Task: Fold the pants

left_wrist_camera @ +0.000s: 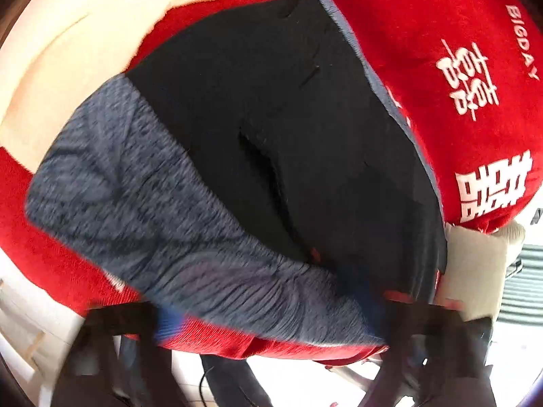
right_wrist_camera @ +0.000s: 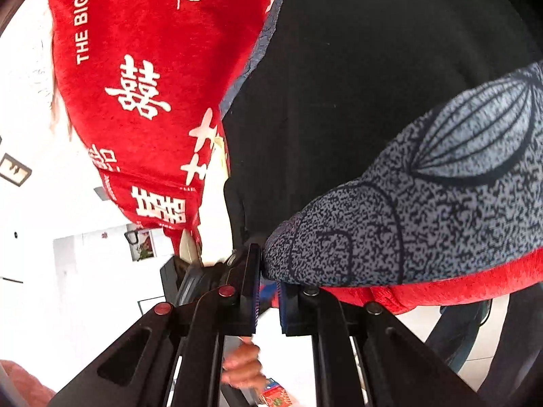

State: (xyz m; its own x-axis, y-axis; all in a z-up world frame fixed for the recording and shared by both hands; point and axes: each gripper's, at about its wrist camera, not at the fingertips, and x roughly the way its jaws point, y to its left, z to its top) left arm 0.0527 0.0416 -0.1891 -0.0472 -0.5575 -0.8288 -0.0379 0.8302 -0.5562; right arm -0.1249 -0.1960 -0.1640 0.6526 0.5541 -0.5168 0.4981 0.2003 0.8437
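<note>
Right wrist view: we see our right gripper [right_wrist_camera: 268,291] clenched at the speckled grey waistband edge of the black pants [right_wrist_camera: 356,84], which lie on a red blanket with white characters [right_wrist_camera: 135,101]. Our left gripper [left_wrist_camera: 271,318] is blurred; its state we cannot tell.

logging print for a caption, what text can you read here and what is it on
"THE BIGDA", cut off by the frame edge: white print on the red blanket.
"E BIGDAY", start cut off: same blanket, left wrist view.
White double-happiness characters: several across the blanket.
Wall poster: too small to read.
Pants: no text visible.
</note>
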